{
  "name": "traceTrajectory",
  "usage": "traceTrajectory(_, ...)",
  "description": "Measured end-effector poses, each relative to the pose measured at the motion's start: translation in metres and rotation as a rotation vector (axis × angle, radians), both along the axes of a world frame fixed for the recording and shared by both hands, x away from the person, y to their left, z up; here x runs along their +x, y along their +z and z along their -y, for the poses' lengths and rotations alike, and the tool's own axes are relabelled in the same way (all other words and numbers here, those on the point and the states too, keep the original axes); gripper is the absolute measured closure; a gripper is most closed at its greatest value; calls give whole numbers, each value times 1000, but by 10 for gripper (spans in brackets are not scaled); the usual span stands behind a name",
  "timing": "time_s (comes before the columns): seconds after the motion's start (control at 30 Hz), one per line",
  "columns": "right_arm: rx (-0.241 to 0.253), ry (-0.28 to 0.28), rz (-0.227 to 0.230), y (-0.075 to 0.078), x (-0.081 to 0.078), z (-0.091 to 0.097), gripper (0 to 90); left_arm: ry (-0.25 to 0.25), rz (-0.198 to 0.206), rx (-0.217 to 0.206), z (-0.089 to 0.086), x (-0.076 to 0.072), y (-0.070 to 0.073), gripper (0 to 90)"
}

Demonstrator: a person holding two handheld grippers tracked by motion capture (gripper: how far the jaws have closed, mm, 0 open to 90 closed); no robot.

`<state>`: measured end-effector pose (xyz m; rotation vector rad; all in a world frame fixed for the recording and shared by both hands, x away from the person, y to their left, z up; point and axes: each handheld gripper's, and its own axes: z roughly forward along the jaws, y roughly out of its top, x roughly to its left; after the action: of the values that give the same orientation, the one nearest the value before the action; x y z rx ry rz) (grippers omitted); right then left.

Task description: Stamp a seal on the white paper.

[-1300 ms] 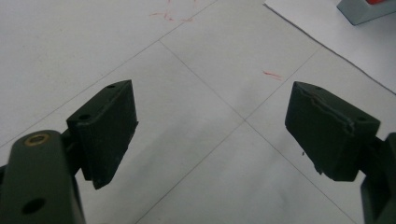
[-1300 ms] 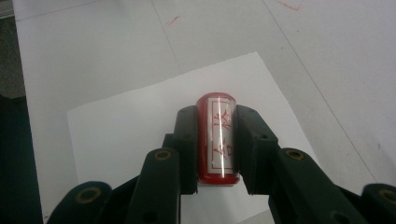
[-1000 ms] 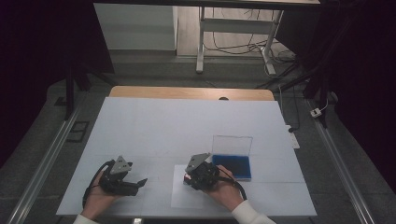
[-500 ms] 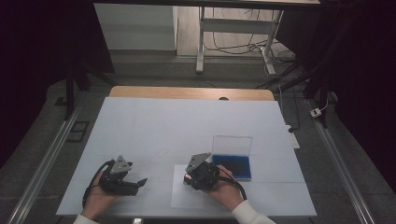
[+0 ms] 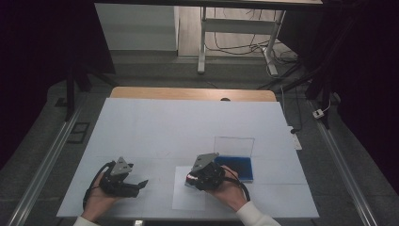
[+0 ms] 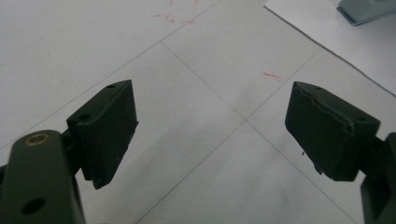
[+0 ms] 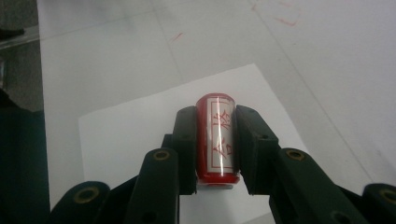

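Two tongs: one in each hand, both low over the white worktop (image 5: 188, 127), well apart from each other.
Left tongs (image 5: 136, 185): jaws stand wide apart with nothing between them; in the left gripper view (image 6: 210, 135) bare worktop with thin grid lines and faint red marks lies in the gap.
Left hand (image 5: 96, 200): wraps the left tongs from below, near the worktop's near edge.
Paper sheet (image 5: 186, 197): white, flat on the worktop, directly under the right tongs.
Right tongs (image 7: 215, 140): clamped on the red stamp, a pad pressing each side.
Red stamp (image 7: 216, 140): a red cylinder with a white label of red characters, between the right tongs' jaws, above the paper sheet.
Right hand (image 5: 228, 190): holds the right tongs (image 5: 190, 179).
Blue box (image 5: 235, 165): just right of the right tongs, its clear lid (image 5: 234, 146) raised behind it.
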<state>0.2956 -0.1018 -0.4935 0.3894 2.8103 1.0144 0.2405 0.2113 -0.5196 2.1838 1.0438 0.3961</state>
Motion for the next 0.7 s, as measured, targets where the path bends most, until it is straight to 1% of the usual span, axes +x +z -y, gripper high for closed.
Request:
traceTrajectory(0.03,24,-13,7,2,0,3,702,1,-1,-2,0,0,0,172)
traceTrajectory(0.07,60,-22,5,6,0,6,702,4,-1,-5,0,0,-1,172)
traceTrajectory(0.13,126,-47,-10,13,1,12,702,3,-4,-3,-1,1,-1,171)
traceTrajectory(0.2,137,-60,-4,21,1,16,702,3,-3,0,0,1,-1,172)
traceTrajectory(0.27,158,-70,-1,26,2,20,702,2,-2,2,0,0,-1,172)
traceTrajectory(0.57,156,-105,23,34,5,33,700,1,-1,2,0,1,-1,172)
traceTrajectory(0.7,137,-122,39,36,6,38,700,1,0,4,0,0,-1,172)
